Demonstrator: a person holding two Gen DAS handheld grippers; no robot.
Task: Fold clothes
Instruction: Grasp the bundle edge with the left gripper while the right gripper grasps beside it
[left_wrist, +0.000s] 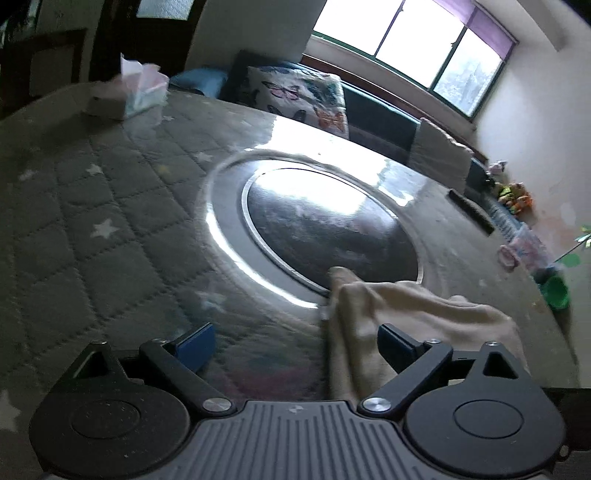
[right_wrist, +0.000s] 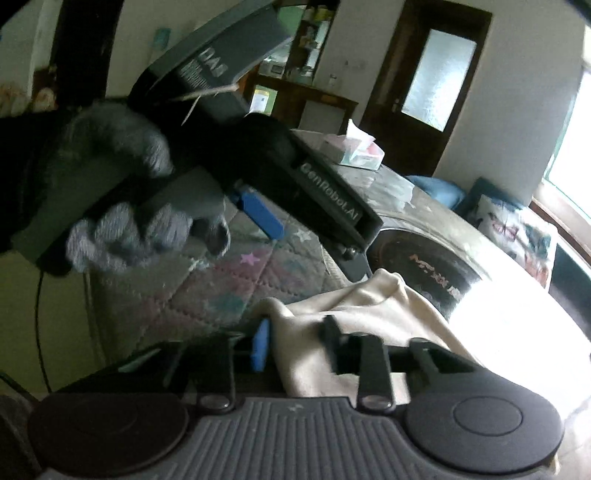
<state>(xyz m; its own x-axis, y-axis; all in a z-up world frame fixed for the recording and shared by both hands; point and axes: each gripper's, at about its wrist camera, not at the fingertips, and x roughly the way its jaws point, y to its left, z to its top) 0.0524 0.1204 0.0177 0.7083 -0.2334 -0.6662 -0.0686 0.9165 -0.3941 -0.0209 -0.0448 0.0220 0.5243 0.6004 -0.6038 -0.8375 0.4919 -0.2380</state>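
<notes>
Left gripper (left_wrist: 295, 345) gapes wide above the quilted grey star-print table cover (left_wrist: 92, 206), gripping nothing; the cream-coloured soft cloth garment (left_wrist: 417, 314) lies bunched at its right finger, beside the round dark glass turntable (left_wrist: 332, 229). Right gripper (right_wrist: 295, 343) stands part-open with the cream cloth's fold between its fingers; firm grip not discernible. A grey-gloved hand (right_wrist: 122, 206) holds the left tool.

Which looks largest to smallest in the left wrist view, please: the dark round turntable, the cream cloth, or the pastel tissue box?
1. Dark round turntable.
2. Cream cloth, though its nearness inflates it.
3. Pastel tissue box, far off.
</notes>
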